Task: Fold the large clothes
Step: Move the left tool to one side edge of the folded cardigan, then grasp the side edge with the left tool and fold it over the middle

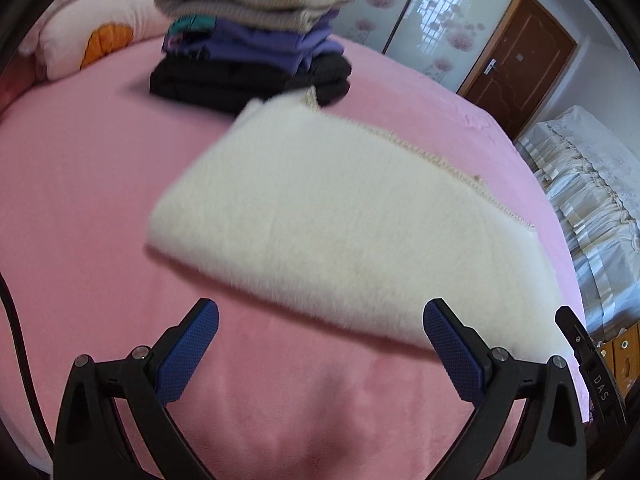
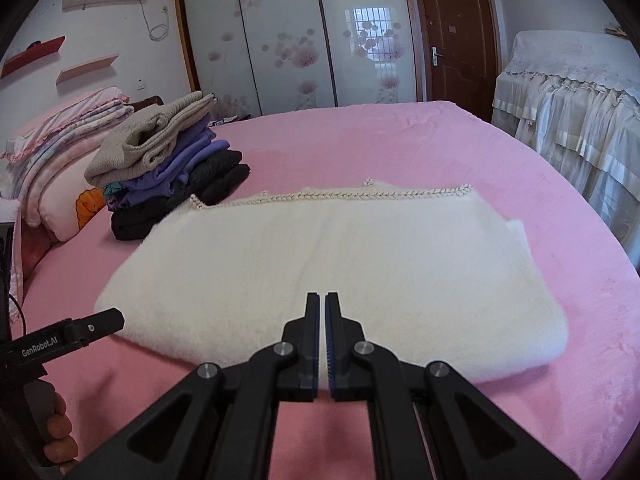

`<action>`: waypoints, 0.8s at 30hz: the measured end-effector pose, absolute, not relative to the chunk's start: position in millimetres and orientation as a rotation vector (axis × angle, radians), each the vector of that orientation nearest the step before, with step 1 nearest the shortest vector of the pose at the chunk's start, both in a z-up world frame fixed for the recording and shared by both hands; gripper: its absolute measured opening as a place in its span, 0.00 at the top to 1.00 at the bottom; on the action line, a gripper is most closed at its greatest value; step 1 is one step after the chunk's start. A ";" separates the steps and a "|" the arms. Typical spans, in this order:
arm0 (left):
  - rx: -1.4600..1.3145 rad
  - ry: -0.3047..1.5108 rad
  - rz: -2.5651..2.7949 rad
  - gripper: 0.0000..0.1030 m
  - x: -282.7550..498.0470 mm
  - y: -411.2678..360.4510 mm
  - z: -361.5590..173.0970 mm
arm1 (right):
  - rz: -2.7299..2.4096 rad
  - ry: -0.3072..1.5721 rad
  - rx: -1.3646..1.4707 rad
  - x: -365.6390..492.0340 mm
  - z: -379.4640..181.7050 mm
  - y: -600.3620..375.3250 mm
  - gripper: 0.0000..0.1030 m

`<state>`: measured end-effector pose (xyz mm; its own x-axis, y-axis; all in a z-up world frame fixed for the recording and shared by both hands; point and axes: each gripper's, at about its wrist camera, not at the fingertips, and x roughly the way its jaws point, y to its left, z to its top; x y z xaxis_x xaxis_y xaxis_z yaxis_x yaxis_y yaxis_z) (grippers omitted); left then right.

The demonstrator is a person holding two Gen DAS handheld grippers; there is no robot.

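Note:
A folded white fluffy garment [image 1: 340,216] with a braided trim lies flat on the pink bed [image 1: 80,184]; it also shows in the right wrist view [image 2: 328,256]. My left gripper [image 1: 320,320] is open and empty, its blue pads [image 1: 188,356] just short of the garment's near edge. My right gripper [image 2: 322,300] is shut and empty, its tips over the garment's near edge. The left gripper also shows at the left of the right wrist view [image 2: 72,336].
A stack of folded clothes [image 2: 168,164], beige on purple on black, stands on the bed behind the white garment. Pillows and a folded quilt [image 2: 60,152] lie at the headboard. A lace-covered piece of furniture [image 2: 572,108] stands right of the bed. A wardrobe [image 2: 288,36] and a brown door [image 2: 456,32] are behind.

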<state>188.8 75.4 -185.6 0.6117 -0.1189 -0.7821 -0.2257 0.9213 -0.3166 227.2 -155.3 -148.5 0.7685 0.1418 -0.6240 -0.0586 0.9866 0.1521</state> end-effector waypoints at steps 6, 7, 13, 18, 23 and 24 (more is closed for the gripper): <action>-0.528 0.972 0.051 0.02 191.7 88.1 -218.1 | 0.119 0.707 0.116 234.9 -161.2 -150.0 0.98; -0.555 0.977 0.046 0.02 192.7 90.8 -222.8 | 0.121 0.707 0.117 235.8 -162.7 -149.5 0.98; -0.649 1.010 0.043 0.02 199.7 100.7 -245.4 | 0.135 0.720 0.112 241.8 -170.2 -143.3 0.98; -0.635 0.996 0.056 0.02 202.6 97.4 -249.3 | 0.152 0.718 0.098 243.4 -173.7 -136.6 0.98; -0.656 0.993 0.050 0.02 209.7 96.9 -249.9 | 0.165 0.715 0.089 244.7 -174.8 -132.5 0.98; -0.664 0.990 0.046 0.02 212.6 97.1 -250.3 | 0.166 0.715 0.086 244.8 -174.8 -132.9 0.98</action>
